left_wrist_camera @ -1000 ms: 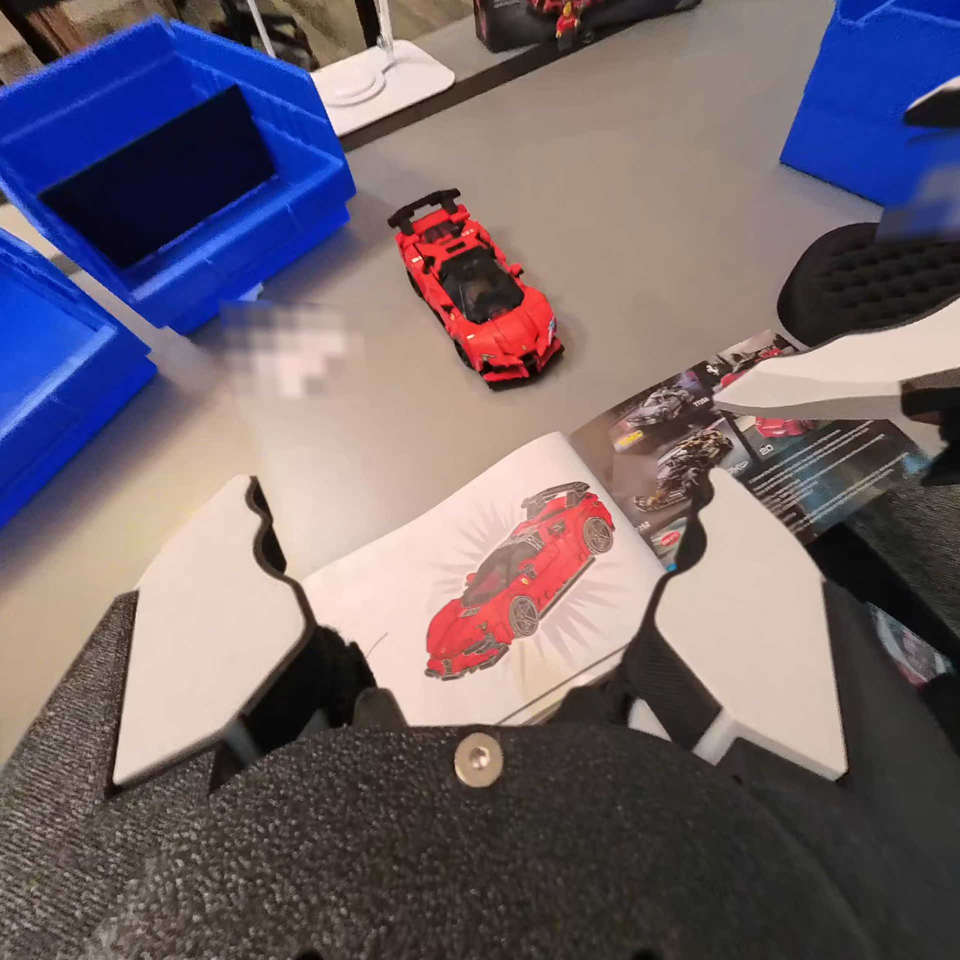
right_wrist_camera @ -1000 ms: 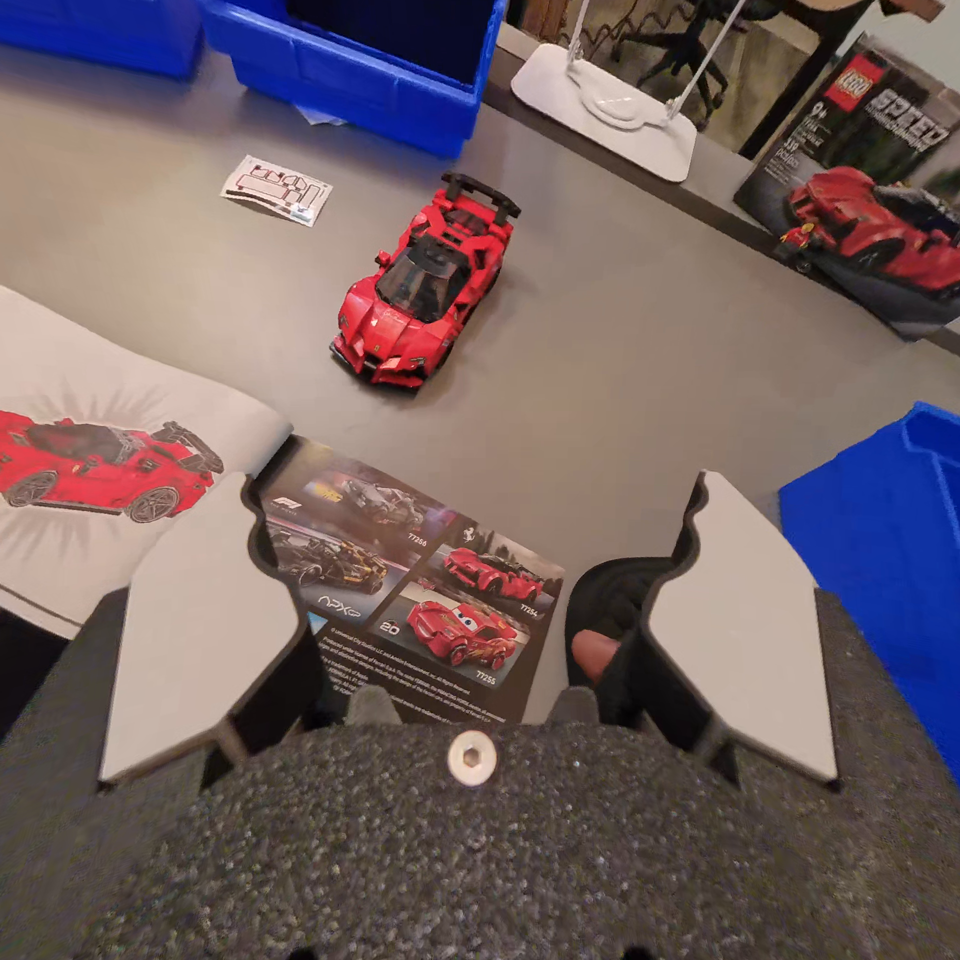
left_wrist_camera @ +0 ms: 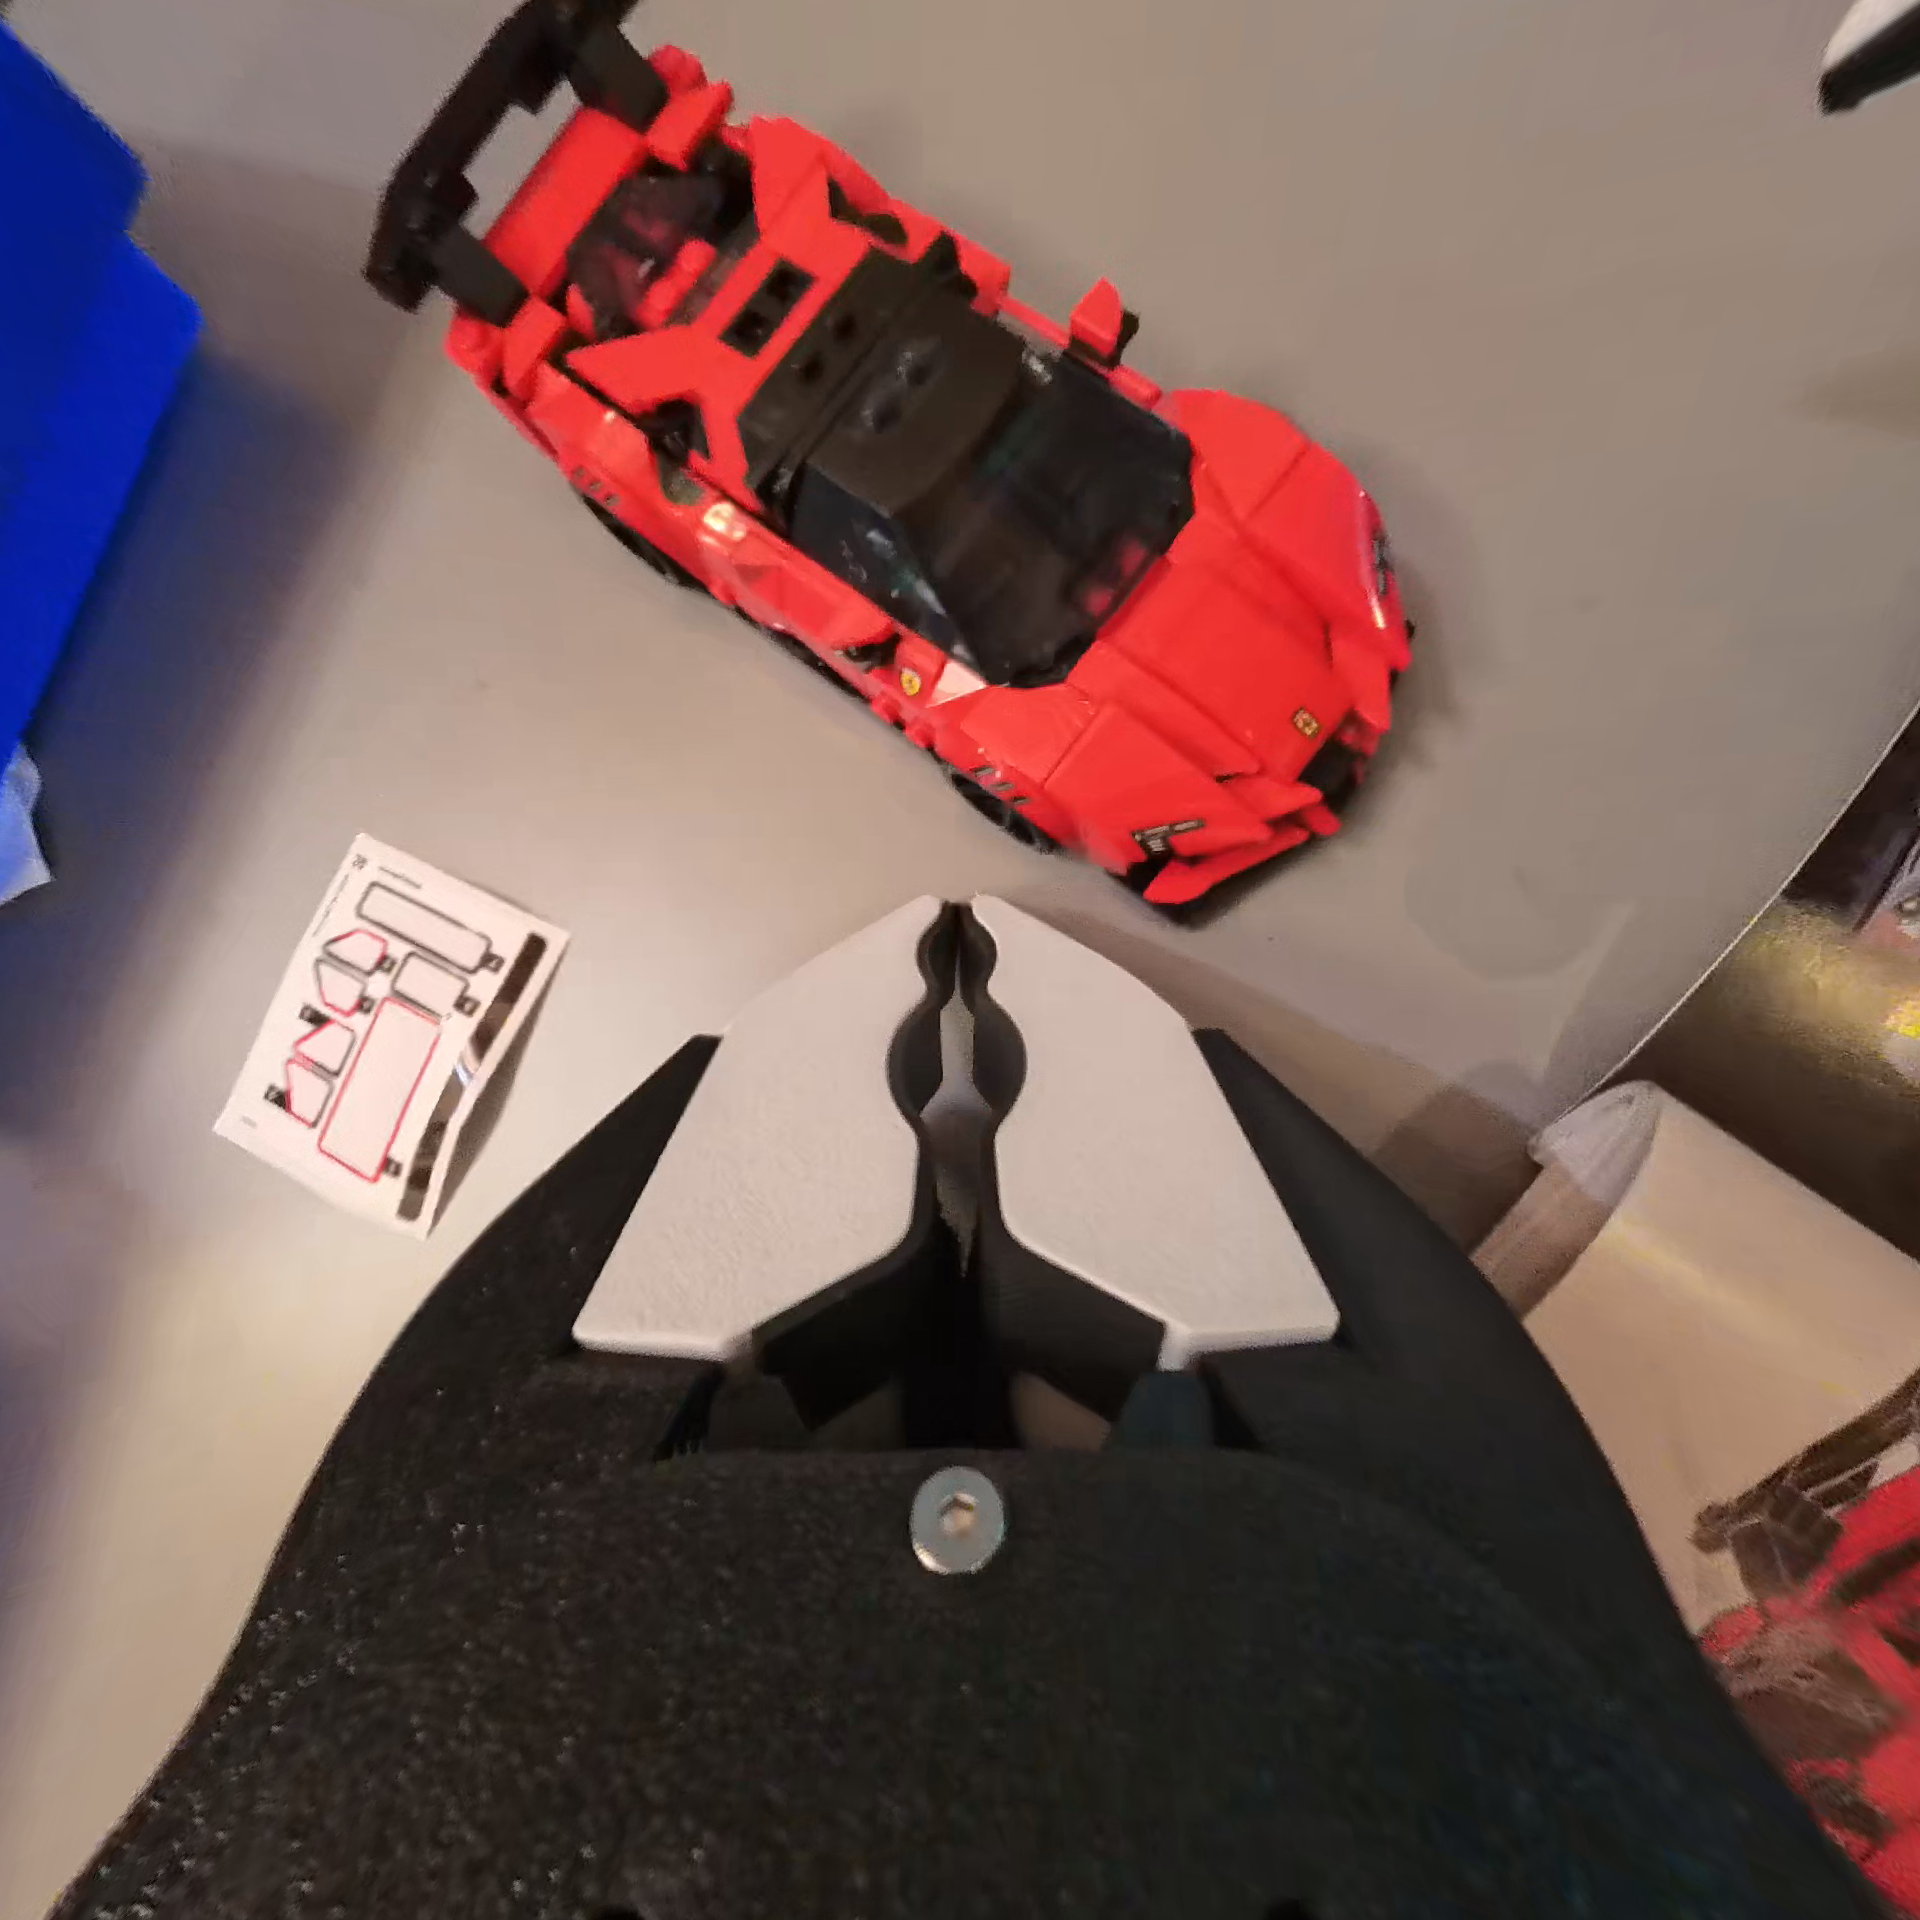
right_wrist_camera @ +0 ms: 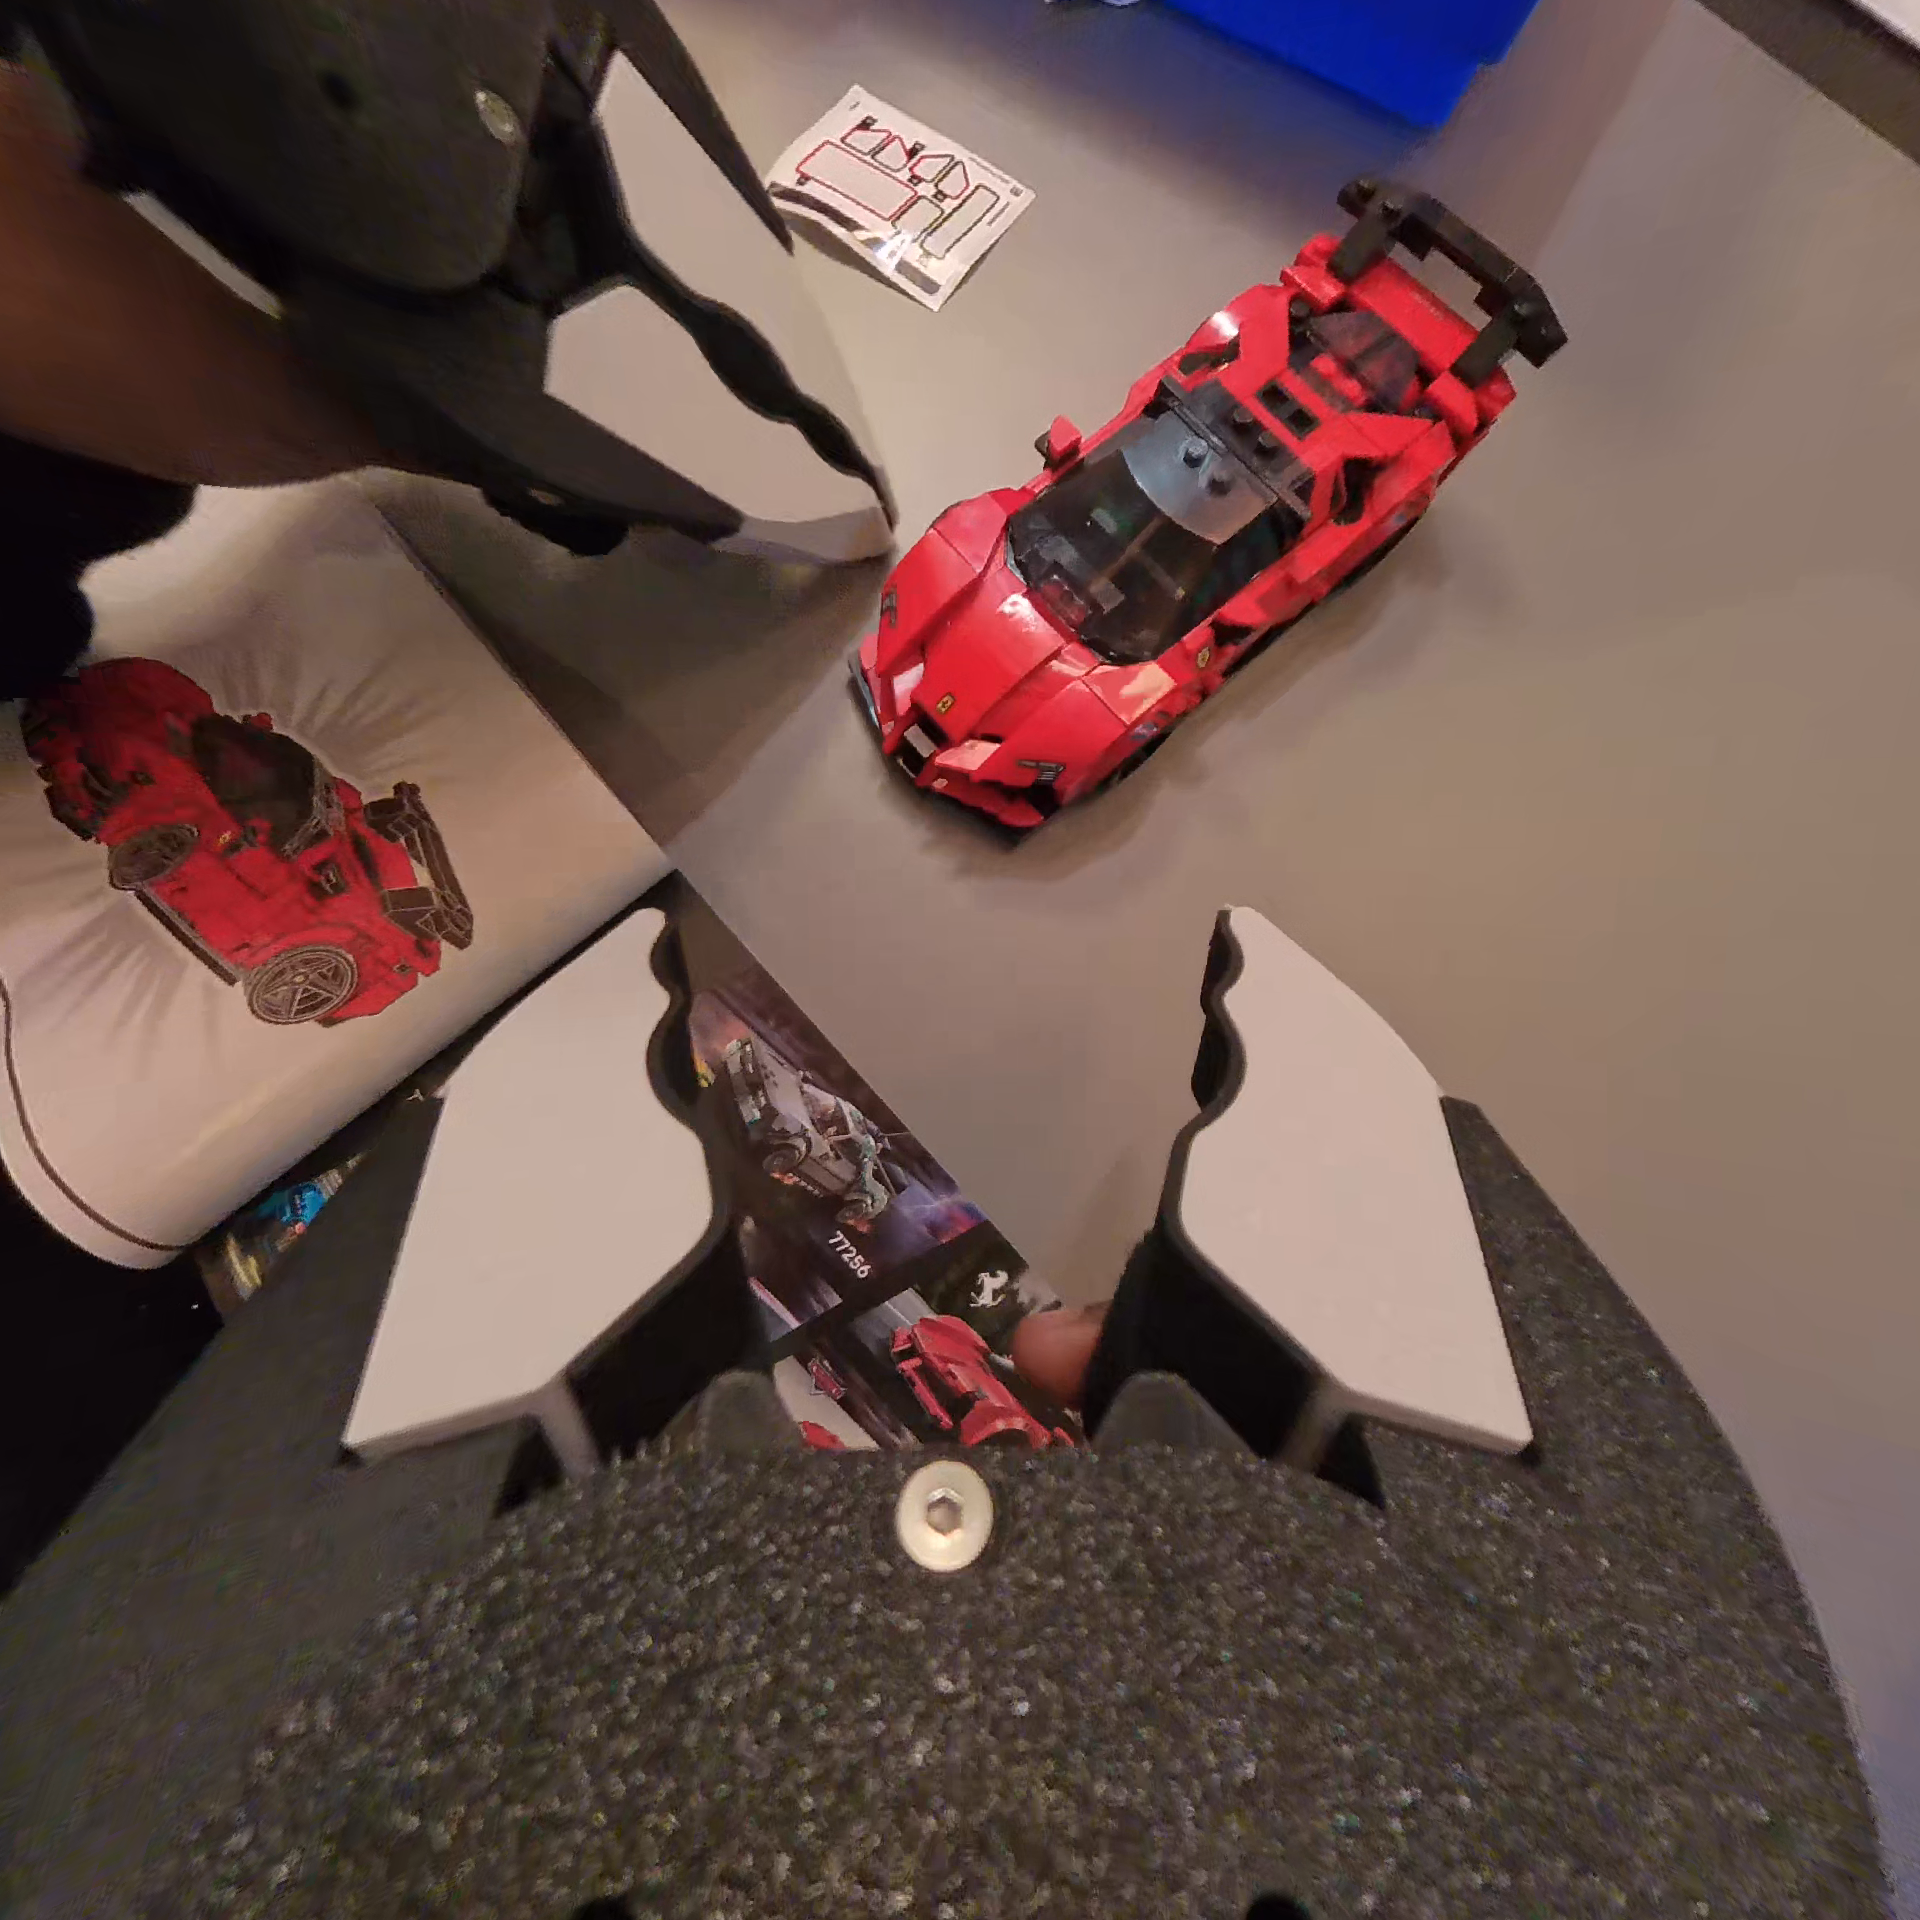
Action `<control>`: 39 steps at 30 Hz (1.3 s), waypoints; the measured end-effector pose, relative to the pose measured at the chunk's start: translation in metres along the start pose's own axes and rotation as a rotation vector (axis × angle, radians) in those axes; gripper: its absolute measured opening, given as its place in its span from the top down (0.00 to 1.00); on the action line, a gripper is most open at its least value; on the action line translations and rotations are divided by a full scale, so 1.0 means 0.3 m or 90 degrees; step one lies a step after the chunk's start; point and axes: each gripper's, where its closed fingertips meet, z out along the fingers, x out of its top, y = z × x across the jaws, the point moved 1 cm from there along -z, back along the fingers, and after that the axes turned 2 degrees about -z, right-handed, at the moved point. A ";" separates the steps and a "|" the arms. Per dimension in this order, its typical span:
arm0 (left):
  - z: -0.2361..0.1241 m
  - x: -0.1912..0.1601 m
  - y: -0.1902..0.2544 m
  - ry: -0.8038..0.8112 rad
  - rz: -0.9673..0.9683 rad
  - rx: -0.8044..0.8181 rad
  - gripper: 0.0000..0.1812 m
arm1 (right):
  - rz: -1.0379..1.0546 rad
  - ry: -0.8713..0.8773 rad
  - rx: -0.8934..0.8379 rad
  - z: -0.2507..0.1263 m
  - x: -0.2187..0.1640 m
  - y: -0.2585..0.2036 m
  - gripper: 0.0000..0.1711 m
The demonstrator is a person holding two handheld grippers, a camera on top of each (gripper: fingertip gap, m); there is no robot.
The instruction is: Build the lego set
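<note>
Lego car [left_wrist_camera: 914, 499], red with black roof and rear wing: built, standing on grey table [left_wrist_camera: 1558, 312]; left gripper [left_wrist_camera: 958, 914]: fingertips pressed together, empty, just short of the car's nose; right gripper [right_wrist_camera: 940, 935]: spread wide, empty, over open booklet [right_wrist_camera: 831, 1164], car beyond it; sticker sheet [left_wrist_camera: 390, 1029]: flat beside the car; blue bin [left_wrist_camera: 62, 416]: at table's edge.

red lego car [left_wrist_camera: 914, 488] | assembled, black spoiler | upright on grey table [left_wrist_camera: 1558, 312]
</note>
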 end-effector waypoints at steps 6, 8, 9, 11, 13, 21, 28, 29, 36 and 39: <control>0.026 0.039 0.057 -0.007 0.014 -0.022 1.00 | 0.019 0.021 -0.006 -0.033 -0.012 0.017 0.44; 0.032 0.052 0.087 -0.008 0.019 -0.035 1.00 | 0.025 0.022 -0.009 -0.045 -0.020 0.031 0.44; 0.036 0.063 0.098 -0.006 0.019 -0.043 1.00 | 0.030 0.021 -0.013 -0.050 -0.026 0.039 0.44; 0.048 0.082 0.118 -0.009 0.023 -0.050 1.00 | 0.037 0.024 -0.017 -0.059 -0.037 0.051 0.44; 0.062 0.103 0.135 -0.013 0.036 -0.050 1.00 | 0.045 0.024 -0.023 -0.070 -0.052 0.062 0.44; 0.127 0.227 0.216 -0.016 0.072 -0.067 1.00 | 0.074 0.027 -0.053 -0.109 -0.102 0.113 0.44; 0.166 0.313 0.259 0.030 0.068 -0.084 1.00 | 0.090 0.038 -0.068 -0.138 -0.117 0.154 0.44; 0.146 0.323 0.258 0.038 0.065 -0.086 1.00 | 0.090 0.038 -0.070 -0.139 -0.117 0.158 0.44; -0.158 0.189 0.109 0.055 -0.037 0.064 0.37 | 0.098 0.073 -0.105 -0.158 -0.079 0.168 0.40; -0.258 0.098 0.068 0.081 -0.105 0.139 0.19 | 0.122 0.101 -0.140 -0.158 -0.055 0.160 0.26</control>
